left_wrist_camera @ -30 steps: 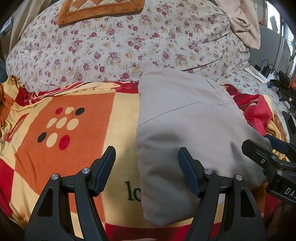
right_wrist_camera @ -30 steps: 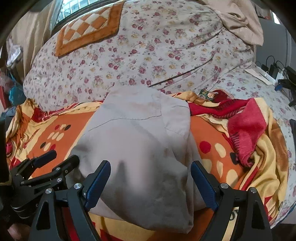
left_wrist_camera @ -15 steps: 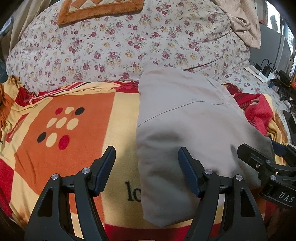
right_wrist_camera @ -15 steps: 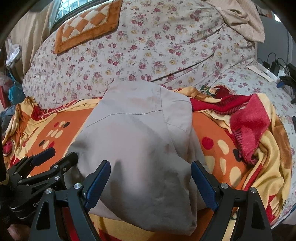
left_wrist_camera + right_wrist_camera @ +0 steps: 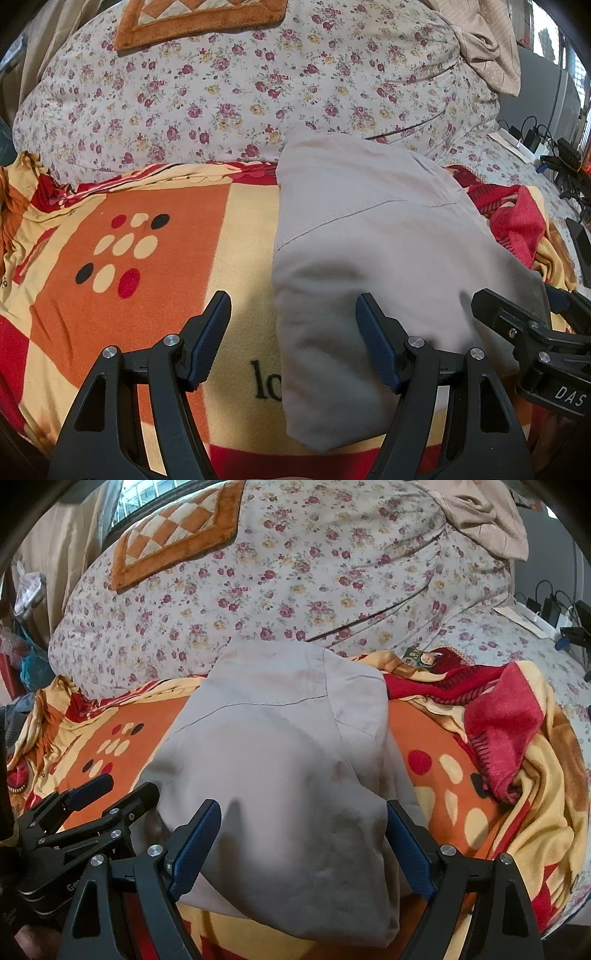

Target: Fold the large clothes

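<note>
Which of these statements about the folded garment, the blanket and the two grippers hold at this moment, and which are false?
1. The beige garment lies folded on the orange and yellow blanket. True.
2. The left gripper is clamped on the garment. False: its jaws stand open, holding nothing.
3. The right gripper stands open above the garment's near end. True.
4. The garment is dark blue. False: it is plain beige-grey.
5. A floral quilt rises behind the blanket. True.
</note>
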